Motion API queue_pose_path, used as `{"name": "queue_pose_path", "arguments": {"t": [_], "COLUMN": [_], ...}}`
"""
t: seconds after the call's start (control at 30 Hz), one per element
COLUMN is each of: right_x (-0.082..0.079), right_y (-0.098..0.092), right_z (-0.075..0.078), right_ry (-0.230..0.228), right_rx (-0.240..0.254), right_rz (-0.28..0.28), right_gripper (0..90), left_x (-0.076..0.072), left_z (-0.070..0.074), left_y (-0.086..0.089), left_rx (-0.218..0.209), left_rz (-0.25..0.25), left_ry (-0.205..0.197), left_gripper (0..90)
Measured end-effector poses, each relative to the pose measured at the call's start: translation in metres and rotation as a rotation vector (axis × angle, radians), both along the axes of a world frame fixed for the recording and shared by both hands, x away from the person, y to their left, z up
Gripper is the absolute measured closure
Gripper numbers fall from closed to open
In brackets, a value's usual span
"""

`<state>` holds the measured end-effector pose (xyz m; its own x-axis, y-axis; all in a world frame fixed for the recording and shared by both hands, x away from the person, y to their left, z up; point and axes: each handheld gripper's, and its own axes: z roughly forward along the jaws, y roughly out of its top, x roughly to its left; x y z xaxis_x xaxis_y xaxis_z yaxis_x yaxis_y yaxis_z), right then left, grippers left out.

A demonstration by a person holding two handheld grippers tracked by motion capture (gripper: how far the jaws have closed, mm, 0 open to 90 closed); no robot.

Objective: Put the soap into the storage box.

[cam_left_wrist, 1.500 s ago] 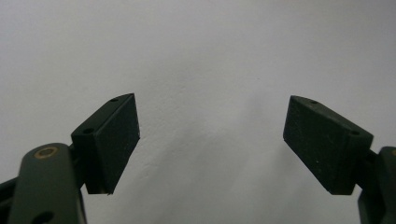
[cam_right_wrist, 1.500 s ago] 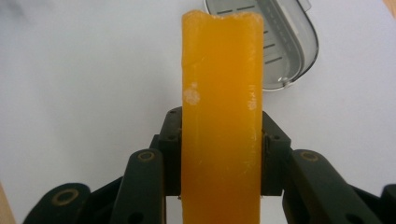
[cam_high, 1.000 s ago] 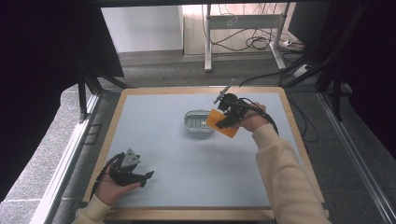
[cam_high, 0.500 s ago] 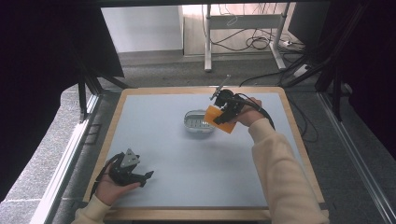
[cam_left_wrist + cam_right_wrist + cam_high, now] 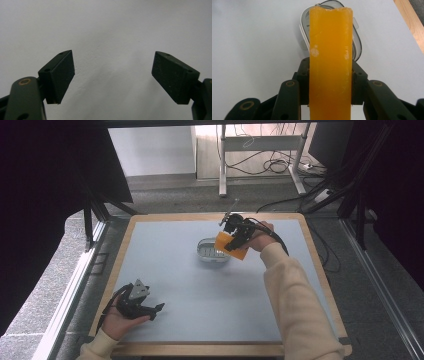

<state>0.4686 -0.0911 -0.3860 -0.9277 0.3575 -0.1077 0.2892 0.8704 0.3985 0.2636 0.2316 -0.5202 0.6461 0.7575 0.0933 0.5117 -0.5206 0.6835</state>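
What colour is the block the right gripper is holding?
Orange, slightly translucent, with pale scuffs. The block shows best in the right gripper view, clamped in the right gripper.

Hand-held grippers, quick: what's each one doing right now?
Left hand-held gripper: open, holding nothing.
Right hand-held gripper: closed on the orange sponge, above the dish.

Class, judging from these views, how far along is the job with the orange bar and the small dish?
Done: the right gripper has picked up the orange bar, its fingers shut on it.
In hand: the bar hangs at the clear oval dish.
Left: probably setting it into the dish and letting go. The left gripper rests open near the table's front edge.
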Motion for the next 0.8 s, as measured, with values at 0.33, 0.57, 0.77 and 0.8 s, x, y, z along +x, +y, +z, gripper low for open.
{"name": "queue_pose_path", "arguments": {"t": [0.33, 0.57, 0.77, 0.8], "right_x": [0.010, 0.016, 0.023, 0.024], "right_y": [0.007, 0.012, 0.017, 0.018], "right_z": [-0.005, -0.005, -0.006, -0.007], "right_ry": [0.002, 0.005, 0.003, 0.009], "right_rx": [-0.014, -0.017, -0.023, -0.026], "right_rz": [0.025, 0.025, 0.034, 0.029], "right_gripper": [61.6, 61.6, 61.6, 61.6], "left_x": [0.000, 0.001, 0.000, 0.000], "left_z": [0.000, -0.001, -0.001, -0.001], "left_y": [0.000, 0.000, 0.000, 0.000], "left_rx": [0.005, 0.004, -0.007, -0.003], "left_rz": [0.001, -0.002, 0.004, 0.002], "left_ry": [0.003, 0.005, 0.003, 0.004], "left_gripper": [18.7, 18.7, 18.7, 18.7]}}
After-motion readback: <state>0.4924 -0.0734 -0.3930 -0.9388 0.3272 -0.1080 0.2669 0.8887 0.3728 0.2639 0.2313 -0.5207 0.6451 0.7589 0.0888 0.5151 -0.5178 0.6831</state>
